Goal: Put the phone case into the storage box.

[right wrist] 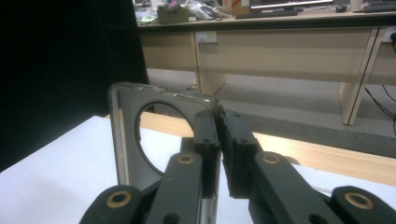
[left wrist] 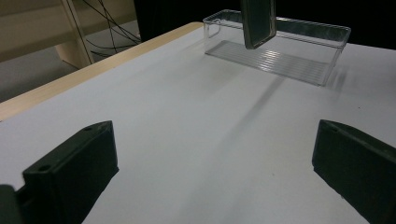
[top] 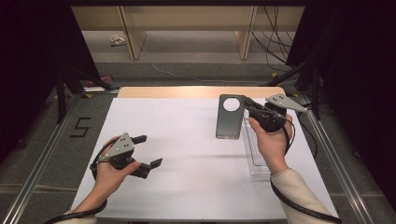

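Phone case, dark with round cutout, pinched upright by its edge in right gripper, lifted beside clear tray. Left gripper spread wide, holding nothing, over white table.

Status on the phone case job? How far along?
Done: the right hand-held gripper is shut on the phone case, pinching its edge and holding it upright above the table. In hand: the case hangs beside the clear tray. Left: probably setting it in the tray. The left hand-held gripper rests open, holding nothing.
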A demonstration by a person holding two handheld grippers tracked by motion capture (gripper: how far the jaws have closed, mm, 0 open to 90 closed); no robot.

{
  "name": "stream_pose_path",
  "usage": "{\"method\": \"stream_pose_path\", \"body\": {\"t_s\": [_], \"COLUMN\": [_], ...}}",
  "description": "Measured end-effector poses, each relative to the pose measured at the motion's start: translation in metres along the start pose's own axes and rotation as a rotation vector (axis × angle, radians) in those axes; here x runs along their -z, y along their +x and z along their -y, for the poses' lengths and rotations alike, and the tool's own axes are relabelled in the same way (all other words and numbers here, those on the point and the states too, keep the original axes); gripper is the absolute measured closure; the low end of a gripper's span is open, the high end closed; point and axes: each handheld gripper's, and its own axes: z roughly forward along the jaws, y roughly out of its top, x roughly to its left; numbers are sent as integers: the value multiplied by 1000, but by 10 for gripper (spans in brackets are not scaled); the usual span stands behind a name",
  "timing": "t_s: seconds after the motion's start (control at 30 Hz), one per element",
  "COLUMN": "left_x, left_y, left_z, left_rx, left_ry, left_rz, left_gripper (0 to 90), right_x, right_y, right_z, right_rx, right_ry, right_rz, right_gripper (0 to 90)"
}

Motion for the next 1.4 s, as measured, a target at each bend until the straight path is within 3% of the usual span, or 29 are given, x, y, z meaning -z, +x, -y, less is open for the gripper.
{"method": "stream_pose_path", "body": {"t_s": [1.4], "left_x": [0], "left_y": [1], "left_z": [0], "left_rx": [9], "left_ry": [-4], "left_rz": [0], "left_gripper": [0], "right_x": [10], "right_y": [-17], "right_z": [-12], "right_rx": [-7], "right_ry": [-30], "right_rz": [25], "right_gripper": [852]}}
